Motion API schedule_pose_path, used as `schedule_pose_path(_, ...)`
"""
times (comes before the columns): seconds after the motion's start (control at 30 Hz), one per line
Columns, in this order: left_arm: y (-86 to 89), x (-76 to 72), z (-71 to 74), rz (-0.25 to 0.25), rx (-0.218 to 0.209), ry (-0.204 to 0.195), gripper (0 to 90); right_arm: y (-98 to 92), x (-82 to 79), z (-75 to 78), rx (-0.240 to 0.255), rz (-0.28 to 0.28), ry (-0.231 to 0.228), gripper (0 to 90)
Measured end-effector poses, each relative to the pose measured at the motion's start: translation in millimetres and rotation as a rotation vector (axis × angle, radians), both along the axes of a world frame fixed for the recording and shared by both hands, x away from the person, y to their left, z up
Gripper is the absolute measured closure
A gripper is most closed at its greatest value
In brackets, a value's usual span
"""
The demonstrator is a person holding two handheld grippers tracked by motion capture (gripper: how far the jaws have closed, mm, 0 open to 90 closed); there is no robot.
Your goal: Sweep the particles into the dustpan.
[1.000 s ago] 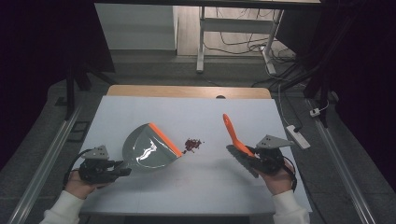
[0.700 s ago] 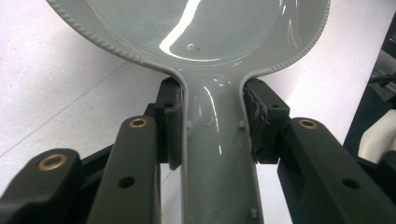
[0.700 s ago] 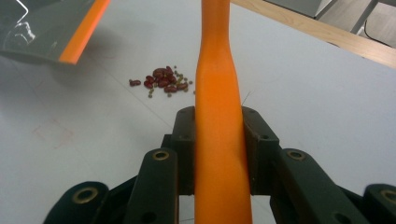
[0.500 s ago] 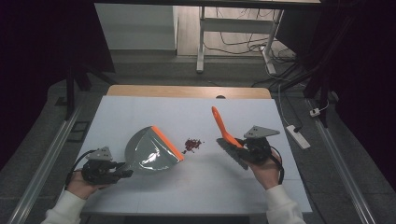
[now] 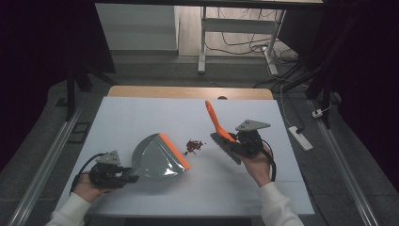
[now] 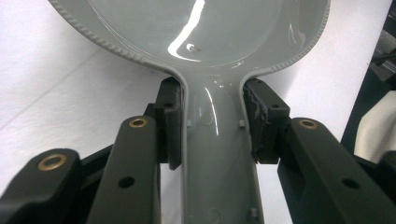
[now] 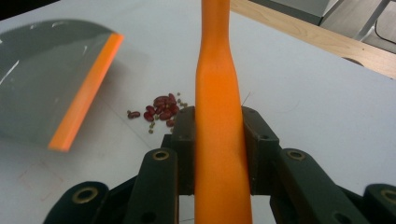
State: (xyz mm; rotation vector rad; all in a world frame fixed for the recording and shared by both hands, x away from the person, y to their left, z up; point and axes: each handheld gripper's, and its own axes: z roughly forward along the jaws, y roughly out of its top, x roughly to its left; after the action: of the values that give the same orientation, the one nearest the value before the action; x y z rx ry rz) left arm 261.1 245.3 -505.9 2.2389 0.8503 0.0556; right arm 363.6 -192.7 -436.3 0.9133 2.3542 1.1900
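Note:
A grey dustpan [image 5: 153, 157] with an orange lip [image 5: 174, 150] lies on the white table at front left. My left gripper [image 5: 128, 178] is shut on its handle [image 6: 212, 154], with a pad [image 6: 170, 121] pressed to each side. A small pile of red beans [image 5: 194, 145] lies just right of the lip. Right of the beans, my right gripper [image 5: 237, 143] is shut on a brush. The brush's orange handle [image 5: 214, 117] slants up and away, and its dark bristles [image 5: 226, 147] rest near the table. The right gripper view has the handle [image 7: 217, 93], the beans [image 7: 161, 109] and the dustpan [image 7: 42, 98].
The white table [image 5: 141, 117] has a wooden strip along its far edge [image 5: 188, 92]. Black cables trail from both grippers toward the person's sleeves. A power strip [image 5: 299, 136] lies on the floor to the right, and metal desk legs stand beyond the table.
My right gripper has carried the brush leftward, closer to the beans. The left hand and dustpan have barely shifted.

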Motion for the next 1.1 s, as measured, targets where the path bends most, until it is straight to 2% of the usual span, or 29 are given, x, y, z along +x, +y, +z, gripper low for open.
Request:
schedule_pose_path(0.17,-6.6,1.4,-3.1,-0.026,0.020,0.023,61.9,7.1,7.9,-2.4,-0.010,0.000,0.004,69.9)
schedule_pose_path(0.5,-12.7,7.4,-7.0,-0.018,0.029,0.052,61.8,22.8,23.8,-9.9,-0.044,0.009,0.013,69.9)
schedule_pose_path(0.77,-16.6,9.9,-7.9,-0.024,0.036,0.059,61.8,36.9,38.0,-19.6,-0.063,0.016,0.031,69.9)
schedule_pose_path(1.1,-20.9,10.2,-9.2,-0.037,0.042,0.065,61.8,49.0,47.9,-32.4,-0.120,0.018,0.040,69.9)
